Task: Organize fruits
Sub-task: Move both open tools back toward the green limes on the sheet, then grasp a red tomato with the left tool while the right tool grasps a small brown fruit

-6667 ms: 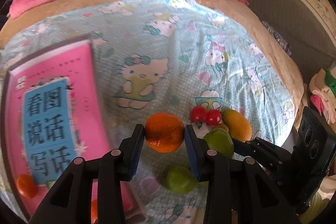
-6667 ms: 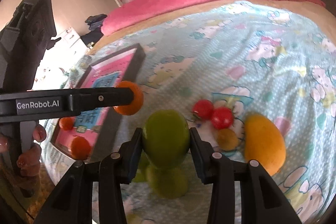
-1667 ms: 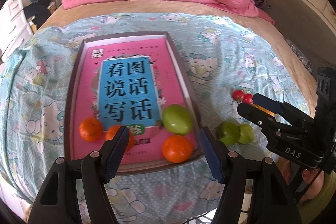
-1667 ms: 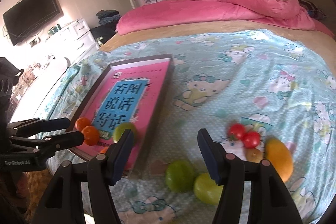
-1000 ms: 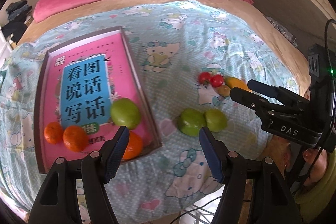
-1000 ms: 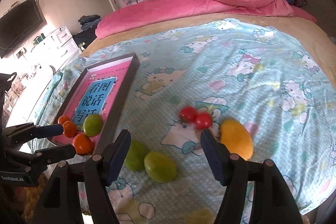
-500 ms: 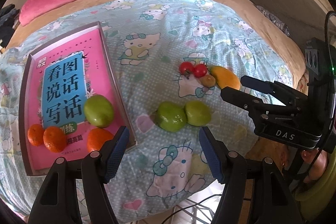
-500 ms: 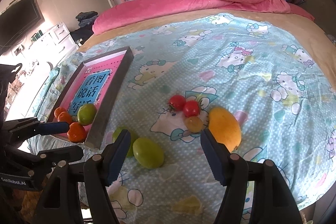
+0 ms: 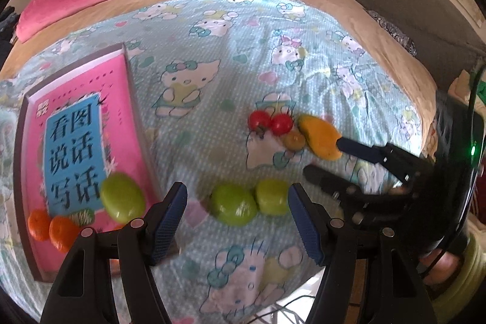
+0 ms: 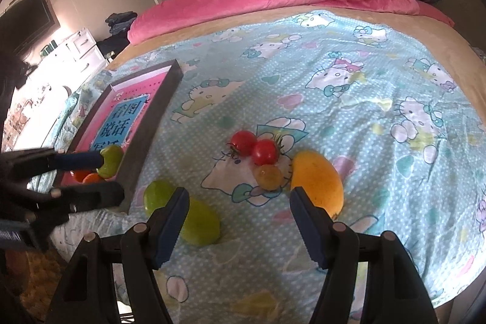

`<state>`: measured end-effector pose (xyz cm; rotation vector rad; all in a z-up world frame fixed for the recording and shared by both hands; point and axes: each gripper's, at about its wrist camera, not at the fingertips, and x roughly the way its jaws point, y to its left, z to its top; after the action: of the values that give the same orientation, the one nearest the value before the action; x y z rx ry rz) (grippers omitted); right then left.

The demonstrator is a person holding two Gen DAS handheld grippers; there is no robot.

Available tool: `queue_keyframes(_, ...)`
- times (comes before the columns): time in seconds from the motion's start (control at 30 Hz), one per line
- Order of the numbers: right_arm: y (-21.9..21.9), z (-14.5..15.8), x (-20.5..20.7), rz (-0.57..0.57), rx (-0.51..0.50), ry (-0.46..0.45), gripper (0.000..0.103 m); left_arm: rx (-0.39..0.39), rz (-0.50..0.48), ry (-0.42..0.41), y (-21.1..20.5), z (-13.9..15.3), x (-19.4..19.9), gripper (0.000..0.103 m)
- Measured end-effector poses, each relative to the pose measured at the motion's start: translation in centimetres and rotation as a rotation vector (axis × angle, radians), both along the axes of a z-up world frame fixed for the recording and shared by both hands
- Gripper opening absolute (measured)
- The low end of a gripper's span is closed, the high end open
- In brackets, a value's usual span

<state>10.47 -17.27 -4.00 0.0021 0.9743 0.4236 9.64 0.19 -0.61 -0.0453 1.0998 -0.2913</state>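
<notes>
Two smooth round green fruits (image 9: 234, 208) lie touching on the soft cartoon-print bedsheet (image 9: 243, 66). Left tool (image 9: 237, 217) and right tool (image 10: 238, 220): both half open, empty; oval orange mango (image 10: 317, 182) at 1 o'clock.

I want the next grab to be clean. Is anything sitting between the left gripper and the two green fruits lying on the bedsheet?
Nothing visible does. The open left gripper hangs above the two round green fruits, which lie side by side on the patterned blue bedsheet, with only bare sheet around them.

Black left gripper (image 9: 237, 214), blue ribbed pads, silver screws, green light
</notes>
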Motion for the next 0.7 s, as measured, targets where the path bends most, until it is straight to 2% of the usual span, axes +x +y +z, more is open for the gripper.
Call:
queue_keyframes(0.13, 0.5, -0.7, 0.8, 0.027, -0.017, -0.002, 0.067, -0.01, 0.001, 0.014, -0.6, -0.2, 2.3, 0.07)
queue_keyframes(0.27, 0.9, -1.5, 1.6, 0.049, -0.041, 0.001, 0.06, -0.021, 0.0, 0.038, -1.1, -0.8, 4.4, 0.07)
queue_keyframes(0.4, 1.1, -2.4, 2.6, 0.06, -0.058, 0.02, 0.053, -0.004, -0.02, 0.05, -2.0, -1.8, 6.0, 0.061)
queue_keyframes(0.5, 1.1, -3.1, 3.3, 0.068, -0.078, 0.029, 0.046, 0.023, -0.036, 0.059, -2.6, -2.7, 6.9, 0.047)
queue_keyframes(0.7, 1.5, -3.5, 3.9, 0.091, -0.134, 0.003, 0.041, 0.027, -0.065, 0.084, -3.6, -4.2, 8.4, 0.046)
